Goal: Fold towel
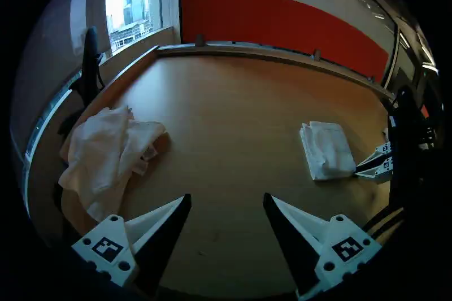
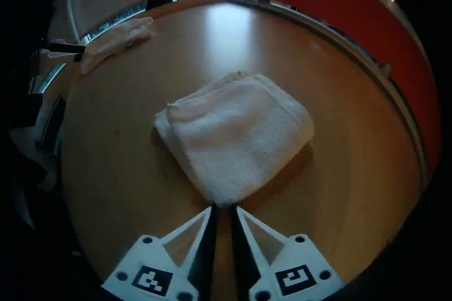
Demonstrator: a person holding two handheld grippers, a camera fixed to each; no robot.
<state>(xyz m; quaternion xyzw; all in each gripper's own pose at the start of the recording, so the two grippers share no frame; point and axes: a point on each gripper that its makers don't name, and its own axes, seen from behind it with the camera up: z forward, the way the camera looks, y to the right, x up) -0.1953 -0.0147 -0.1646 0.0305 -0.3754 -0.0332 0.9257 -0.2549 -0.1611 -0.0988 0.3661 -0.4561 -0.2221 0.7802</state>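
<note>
R gripper [image 2: 224,207] sits low at the near corner of the folded towel [image 2: 237,131]. Its fingers are drawn almost together w/ just a thin strip of table [image 2: 339,188] showing between them. No cloth looks pinched, so it reads as closed on nothing, prob. parked at the corner it was handling. That towel lies flat in a neat thick rectangle mid-table, layered edges toward the far-left side, so this piece looks done. L gripper [image 1: 226,196] hovers above bare wood w/ fingers spread wide, holding nothing, likely kept open to be ready for a grab. A crumpled towel [image 1: 107,154] is heaped at the table's left edge near a chair [image 1: 90,66], well apart from the folded one. It's prob. the next piece: it needs pulling to the centre and spreading flat before any fold.
</note>
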